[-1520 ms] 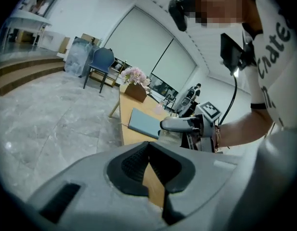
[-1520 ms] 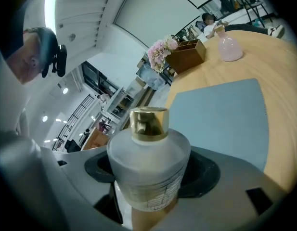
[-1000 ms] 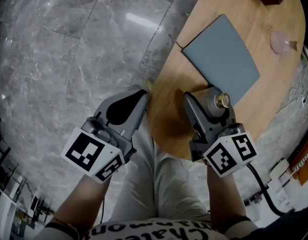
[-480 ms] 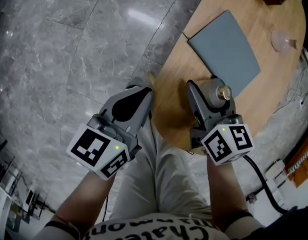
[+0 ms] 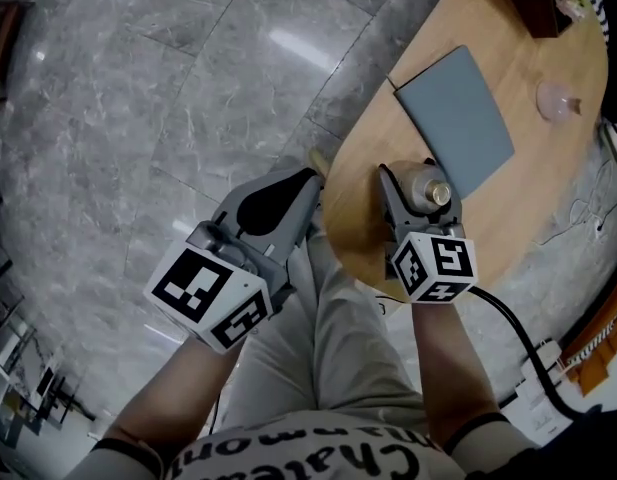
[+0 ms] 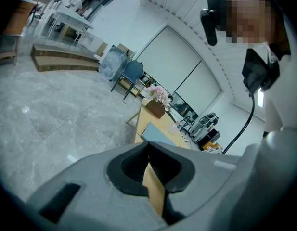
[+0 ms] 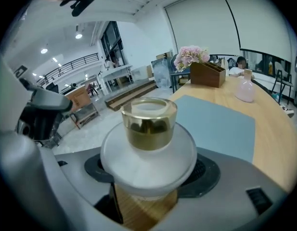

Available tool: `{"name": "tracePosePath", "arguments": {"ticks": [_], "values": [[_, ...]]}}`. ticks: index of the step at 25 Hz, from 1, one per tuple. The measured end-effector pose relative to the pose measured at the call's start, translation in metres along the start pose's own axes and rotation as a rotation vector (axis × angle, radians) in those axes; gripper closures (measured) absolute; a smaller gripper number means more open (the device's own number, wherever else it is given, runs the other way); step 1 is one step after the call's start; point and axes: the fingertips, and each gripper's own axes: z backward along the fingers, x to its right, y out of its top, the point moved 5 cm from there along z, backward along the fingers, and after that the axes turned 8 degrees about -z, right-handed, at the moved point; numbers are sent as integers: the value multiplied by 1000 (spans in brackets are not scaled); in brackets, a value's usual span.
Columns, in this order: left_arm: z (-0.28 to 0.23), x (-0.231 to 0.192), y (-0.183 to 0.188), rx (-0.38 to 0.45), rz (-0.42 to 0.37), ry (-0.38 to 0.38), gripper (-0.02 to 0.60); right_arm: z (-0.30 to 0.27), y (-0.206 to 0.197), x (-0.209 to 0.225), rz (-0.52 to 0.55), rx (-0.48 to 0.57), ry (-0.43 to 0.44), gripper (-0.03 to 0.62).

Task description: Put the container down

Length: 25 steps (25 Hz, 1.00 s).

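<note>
From the head view, the right claw [image 5: 408, 174] is clamped on a frosted container [image 5: 425, 189] with a gold cap [image 5: 440, 194], over the wooden counter [image 5: 508, 58] just beside a grey mat [image 5: 458, 118]. The left claw [image 5: 306, 180] hangs over the floor by the counter's edge. The left gripper view shows that claw [image 6: 148, 146] closed at the tips, holding nothing. The right gripper view shows the pads pressing the container's [image 7: 148, 158] sides; whether it touches the wood below cannot be told.

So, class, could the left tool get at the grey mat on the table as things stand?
Probably yes. The left tool hangs shut and empty just off the table edge, with only bare wood between it and the mat. The right tool, gripping the bottle, sits to one side of that path.
</note>
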Motion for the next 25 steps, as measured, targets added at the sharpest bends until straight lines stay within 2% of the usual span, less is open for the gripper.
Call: {"name": "tracePosePath", "arguments": {"ticks": [3, 6, 11, 15, 21, 25], "values": [[12, 7, 17, 15, -3, 5, 566, 1, -2, 2, -55, -17, -19, 252], [21, 14, 32, 19, -22, 12, 566, 3, -4, 2, -56, -39, -26, 252], [34, 25, 47, -4, -40, 33, 566, 2, -8, -2, 50, -96, -34, 253], [42, 38, 59, -2, -9, 6, 566, 1, -8, -3, 110, -142, -47, 253], [53, 47, 76, -21, -30, 20, 566, 2, -12, -5, 230, -177, -69, 253], [61, 47, 79, -29, -42, 39, 566, 2, -14, -4, 226, -180, -86, 254]]}}
